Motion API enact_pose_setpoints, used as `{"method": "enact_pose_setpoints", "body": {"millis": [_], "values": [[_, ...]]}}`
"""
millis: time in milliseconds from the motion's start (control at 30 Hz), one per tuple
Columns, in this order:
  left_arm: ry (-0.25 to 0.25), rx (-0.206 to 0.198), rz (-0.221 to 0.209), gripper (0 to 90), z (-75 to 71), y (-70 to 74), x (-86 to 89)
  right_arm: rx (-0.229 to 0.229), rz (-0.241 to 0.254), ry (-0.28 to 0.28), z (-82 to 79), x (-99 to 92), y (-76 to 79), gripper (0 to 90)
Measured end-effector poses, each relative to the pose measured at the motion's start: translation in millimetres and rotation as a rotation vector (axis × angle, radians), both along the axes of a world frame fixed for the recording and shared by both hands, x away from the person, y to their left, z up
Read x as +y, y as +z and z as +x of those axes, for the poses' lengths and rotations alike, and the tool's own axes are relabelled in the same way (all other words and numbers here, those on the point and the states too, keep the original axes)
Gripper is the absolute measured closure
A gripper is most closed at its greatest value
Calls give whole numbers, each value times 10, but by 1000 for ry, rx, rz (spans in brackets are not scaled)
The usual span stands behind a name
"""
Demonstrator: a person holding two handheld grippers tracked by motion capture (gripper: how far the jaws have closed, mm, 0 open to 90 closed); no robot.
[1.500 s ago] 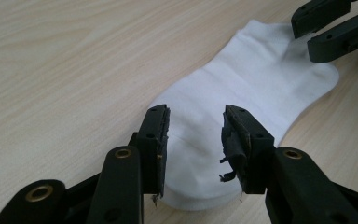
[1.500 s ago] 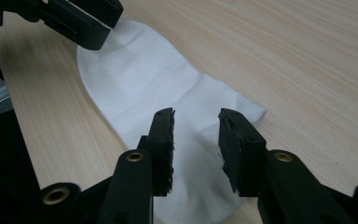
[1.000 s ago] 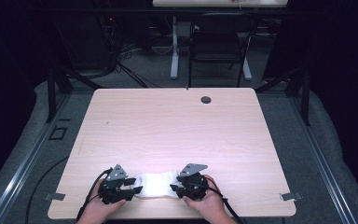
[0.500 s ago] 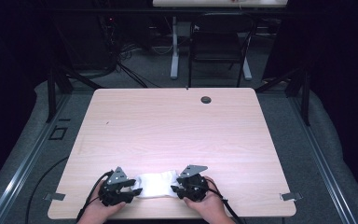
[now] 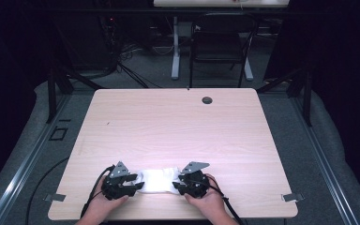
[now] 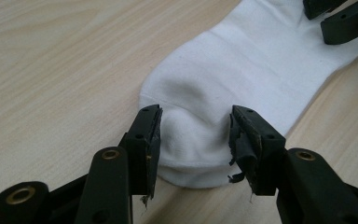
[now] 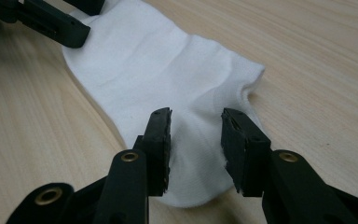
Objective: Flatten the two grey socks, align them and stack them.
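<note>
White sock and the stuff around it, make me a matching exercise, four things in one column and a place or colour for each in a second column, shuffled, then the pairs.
Things:
1. white sock
2. left tool
3. right tool
4. round dark grommet

Places or states:
A. near the table's far edge
B. at the sock's right end in the high view, jaws astride the fabric
C. flat on the table near its near edge, between the two tools
D. at the sock's left end in the high view, jaws astride the fabric

Pairs: 1-C, 2-D, 3-B, 4-A
</note>
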State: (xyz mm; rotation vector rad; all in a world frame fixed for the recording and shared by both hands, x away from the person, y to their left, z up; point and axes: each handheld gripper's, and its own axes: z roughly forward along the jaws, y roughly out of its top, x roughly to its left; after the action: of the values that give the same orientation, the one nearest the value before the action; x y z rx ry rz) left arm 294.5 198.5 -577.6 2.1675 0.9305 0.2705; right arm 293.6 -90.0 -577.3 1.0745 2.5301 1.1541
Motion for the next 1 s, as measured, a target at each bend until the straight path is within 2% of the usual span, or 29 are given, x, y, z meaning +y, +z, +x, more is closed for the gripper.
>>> {"method": "enact_pose_setpoints", "body": {"millis": [233,467,533,767,933,1000], "values": [[14,1,-6,529,64,0,-22,1,-5,-13,48,-16,3,631],[24,10,-24,498,61,0,-34,6,12,-15,60,-19,5,616],[26,7,-28,491,57,8,-36,1,2,-9,57,-18,20,603],[26,-4,-46,449,37,61,-5,-43,35,-9,21,-27,114,554],[47,-16,-73,434,20,111,44,-71,27,-7,-8,-72,198,530],[53,-30,-67,434,15,130,71,-83,31,-11,-19,-96,223,528]]}}
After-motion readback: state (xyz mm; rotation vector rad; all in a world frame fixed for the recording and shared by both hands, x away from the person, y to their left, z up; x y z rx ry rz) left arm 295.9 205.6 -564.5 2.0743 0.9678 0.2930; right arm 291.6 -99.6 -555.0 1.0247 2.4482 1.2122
